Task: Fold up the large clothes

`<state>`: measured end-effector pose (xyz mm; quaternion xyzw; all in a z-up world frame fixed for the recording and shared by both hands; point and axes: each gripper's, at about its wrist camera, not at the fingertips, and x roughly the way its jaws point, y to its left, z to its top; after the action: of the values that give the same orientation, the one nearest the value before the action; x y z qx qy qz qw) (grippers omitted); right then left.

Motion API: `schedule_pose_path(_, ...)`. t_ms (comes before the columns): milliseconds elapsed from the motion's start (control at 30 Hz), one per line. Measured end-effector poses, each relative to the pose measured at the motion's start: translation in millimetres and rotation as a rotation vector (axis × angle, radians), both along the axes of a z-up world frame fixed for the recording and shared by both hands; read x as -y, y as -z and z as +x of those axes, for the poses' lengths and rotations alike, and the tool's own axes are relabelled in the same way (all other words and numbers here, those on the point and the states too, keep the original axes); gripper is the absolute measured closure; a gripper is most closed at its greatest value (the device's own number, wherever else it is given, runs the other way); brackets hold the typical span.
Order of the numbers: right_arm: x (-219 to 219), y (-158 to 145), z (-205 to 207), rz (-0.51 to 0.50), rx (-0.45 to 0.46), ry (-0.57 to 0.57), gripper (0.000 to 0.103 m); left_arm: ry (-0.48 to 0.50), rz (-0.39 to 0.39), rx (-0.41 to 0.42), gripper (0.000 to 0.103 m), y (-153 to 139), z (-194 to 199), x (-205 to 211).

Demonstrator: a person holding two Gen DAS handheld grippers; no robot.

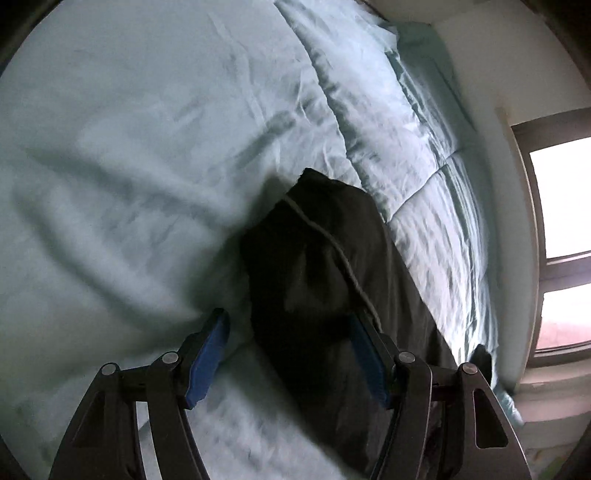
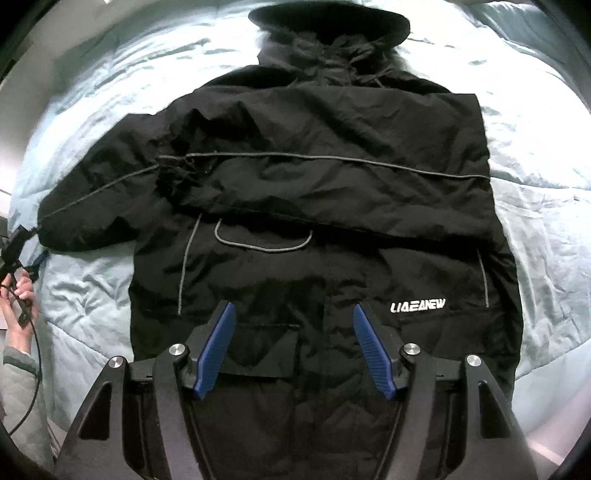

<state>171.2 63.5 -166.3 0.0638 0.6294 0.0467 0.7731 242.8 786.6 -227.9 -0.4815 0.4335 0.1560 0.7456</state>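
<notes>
The right hand-held gripper [image 2: 293,325] hovered over the lower front of the black jacket [image 2: 317,206], its blue-padded jaws spread wide and gripping nothing. The jacket lay flat on the pale blue bed [image 2: 546,229], hem nearest the camera and hood [image 2: 328,22] farthest. One sleeve was folded across the chest; the other sleeve [image 2: 92,206] extended toward the left edge of the view. White lettering [image 2: 418,306] was visible on the lower front. At the left edge a person's hand [image 2: 18,306] held a dark cable.

In the left wrist view, the left hand-held gripper [image 1: 288,332] also stood spread, empty, above the end of a black sleeve [image 1: 321,266] with a grey piping line. The sleeve rested on the wrinkled bedding [image 1: 129,166]. Beyond it ran a quilted edge of the bed, then a window [image 1: 561,236] at far right.
</notes>
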Motion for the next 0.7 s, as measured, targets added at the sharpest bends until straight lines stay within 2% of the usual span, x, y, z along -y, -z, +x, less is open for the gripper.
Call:
schedule_pose_path(67, -6, 8, 7, -0.01, -0.021, -0.013, 0.033, -0.003, 0.014, 0.025, 0.035, 3, 5, 2)
schedule_pose_path(133, -14, 16, 13, -0.009, -0.042, -0.028, 0.033, 0.01, 0.041, 0.063, 0.051, 1, 11, 3)
schedule_pose_path(200, -21, 22, 19, -0.009, -0.053, -0.046, 0.033, 0.039, 0.089, 0.085, 0.08, -8, 14, 9)
schedule_pose_path(300, -29, 27, 24, -0.003, -0.059, -0.071, 0.033, 0.068, 0.141, 0.15, 0.085, -30, 14, 19)
schedule_pose_path(467, -32, 33, 28, 0.024, -0.064, -0.089, 0.033, 0.189, 0.263, 0.256, 0.087, -94, 10, 67)
schedule_pose_path(600, -26, 35, 29, 0.059, -0.061, -0.089, 0.033, 0.34, 0.354, 0.338, 0.089, -143, 16, 136)
schedule_pose_path(700, -17, 33, 28, 0.081, -0.048, -0.081, 0.033, 0.48, 0.416, 0.374, 0.089, -164, 27, 202)
